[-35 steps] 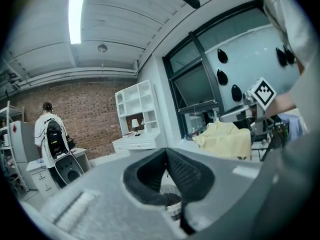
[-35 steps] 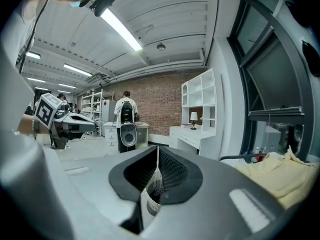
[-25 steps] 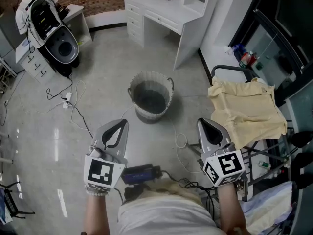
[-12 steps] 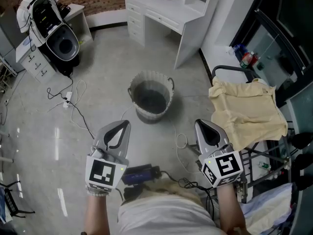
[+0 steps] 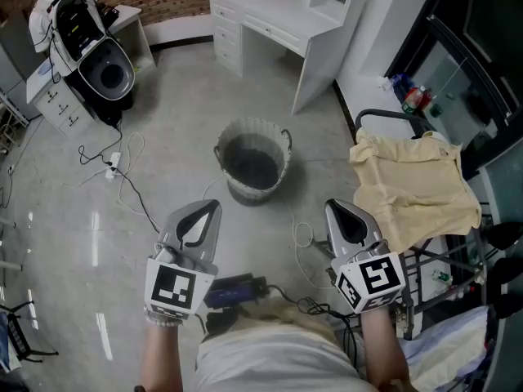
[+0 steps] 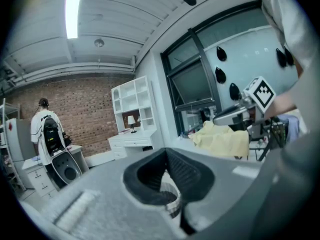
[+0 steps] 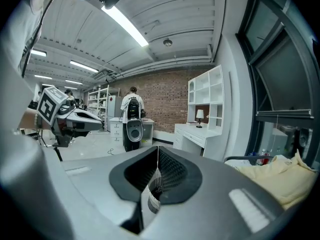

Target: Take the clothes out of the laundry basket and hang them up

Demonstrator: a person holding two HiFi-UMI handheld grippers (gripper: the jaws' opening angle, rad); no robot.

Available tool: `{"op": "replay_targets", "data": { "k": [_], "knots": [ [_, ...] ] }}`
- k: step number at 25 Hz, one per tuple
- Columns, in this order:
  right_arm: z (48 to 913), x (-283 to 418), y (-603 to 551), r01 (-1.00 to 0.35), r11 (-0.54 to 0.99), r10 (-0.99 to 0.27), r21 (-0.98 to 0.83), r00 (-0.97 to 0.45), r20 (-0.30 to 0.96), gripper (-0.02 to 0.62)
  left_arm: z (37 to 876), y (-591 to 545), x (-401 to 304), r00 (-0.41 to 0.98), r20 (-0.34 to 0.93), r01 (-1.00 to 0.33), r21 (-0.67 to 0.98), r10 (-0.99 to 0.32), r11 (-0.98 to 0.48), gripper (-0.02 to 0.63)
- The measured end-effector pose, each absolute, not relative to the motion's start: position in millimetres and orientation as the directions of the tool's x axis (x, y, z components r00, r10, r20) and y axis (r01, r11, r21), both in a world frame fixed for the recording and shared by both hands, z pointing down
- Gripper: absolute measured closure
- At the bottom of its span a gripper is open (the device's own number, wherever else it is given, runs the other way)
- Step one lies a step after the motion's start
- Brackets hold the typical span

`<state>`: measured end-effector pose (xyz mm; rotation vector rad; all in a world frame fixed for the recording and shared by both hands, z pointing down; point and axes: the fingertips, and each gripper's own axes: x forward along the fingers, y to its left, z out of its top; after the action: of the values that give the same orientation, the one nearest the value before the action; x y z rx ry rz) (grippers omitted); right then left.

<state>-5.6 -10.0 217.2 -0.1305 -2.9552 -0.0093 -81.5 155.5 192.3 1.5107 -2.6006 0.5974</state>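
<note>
The grey woven laundry basket [image 5: 252, 160] stands on the floor ahead of me, and its dark inside shows no clothes. A pale yellow garment [image 5: 413, 188] lies spread over the drying rack [image 5: 445, 256] at the right; it also shows in the left gripper view [image 6: 222, 139] and the right gripper view [image 7: 280, 176]. My left gripper [image 5: 214, 205] is held level short of the basket, shut and empty [image 6: 166, 152]. My right gripper [image 5: 331, 206] is beside it, nearer the rack, shut and empty [image 7: 158, 149]. Each gripper sees the other: the right gripper [image 6: 240, 115], the left gripper [image 7: 75, 119].
A white desk with shelves [image 5: 270, 19] stands behind the basket. At the far left a black machine [image 5: 98, 60] draped in white cloth sits by a drawer cabinet [image 5: 57, 104]. Cables [image 5: 122, 178] trail over the floor left of the basket. Bottles [image 5: 413, 98] stand by the window.
My left gripper has drifted slightly to the right. The right gripper, basket and yellow garment are unchanged.
</note>
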Motion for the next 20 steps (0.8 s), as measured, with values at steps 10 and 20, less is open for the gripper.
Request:
{"op": "replay_targets", "data": {
  "k": [10, 20],
  "knots": [
    [219.4, -6.4, -7.1, 0.081, 0.997, 0.080, -0.004, -0.977, 0.195, 0.589, 196.7, 157.3, -82.4, -0.511, 0.268, -0.854, -0.264, -0.816, 0.448, 0.612],
    [220.1, -6.4, -6.6, 0.080, 0.997, 0.078, 0.006, -0.977, 0.196, 0.589, 199.6, 154.7, -82.9, -0.501, 0.267, -0.858, -0.280, -0.823, 0.431, 0.612]
  ]
}}
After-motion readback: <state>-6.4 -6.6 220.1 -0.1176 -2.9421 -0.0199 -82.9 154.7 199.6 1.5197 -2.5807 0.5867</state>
